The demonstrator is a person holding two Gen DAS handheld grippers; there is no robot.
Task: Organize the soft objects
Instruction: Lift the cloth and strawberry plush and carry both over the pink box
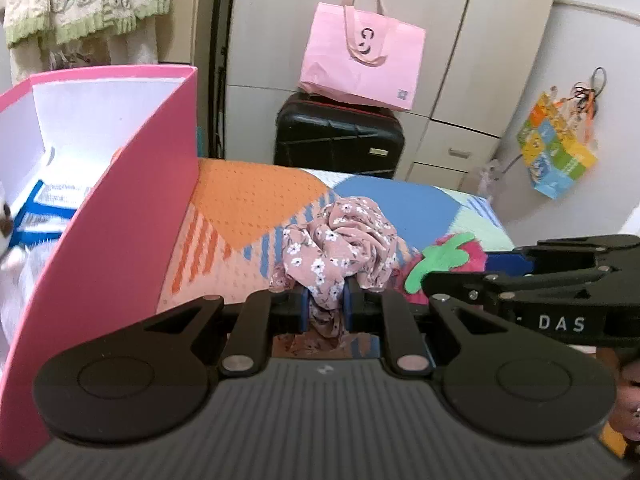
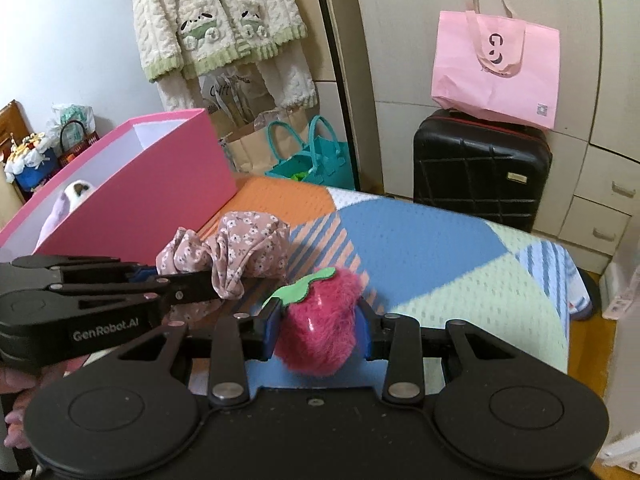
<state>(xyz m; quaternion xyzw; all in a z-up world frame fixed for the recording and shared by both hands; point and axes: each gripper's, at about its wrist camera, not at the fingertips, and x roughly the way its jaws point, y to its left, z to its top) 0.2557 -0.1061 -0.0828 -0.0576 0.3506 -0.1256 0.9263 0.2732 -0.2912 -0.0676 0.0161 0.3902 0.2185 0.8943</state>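
My left gripper [image 1: 325, 300] is shut on a pink floral scrunchie [image 1: 340, 248], held above the patchwork blanket [image 1: 256, 200]; it also shows in the right wrist view [image 2: 240, 252]. My right gripper [image 2: 318, 326] is shut on a fuzzy pink strawberry plush [image 2: 320, 328] with a green leaf. The strawberry plush shows in the left wrist view [image 1: 452, 260], right of the scrunchie. A pink box [image 1: 120, 216] with white inside stands to the left, holding soft toys [image 1: 16, 240]. It appears in the right wrist view too [image 2: 160, 184].
A black suitcase [image 1: 340, 136] with a pink tote bag [image 1: 360, 56] on top stands behind the bed by the wardrobe. A colourful bag [image 1: 556, 148] hangs at the right. A teal bag [image 2: 316, 160] and paper bags sit beyond the box. Knit pyjamas [image 2: 216, 20] hang on the wall.
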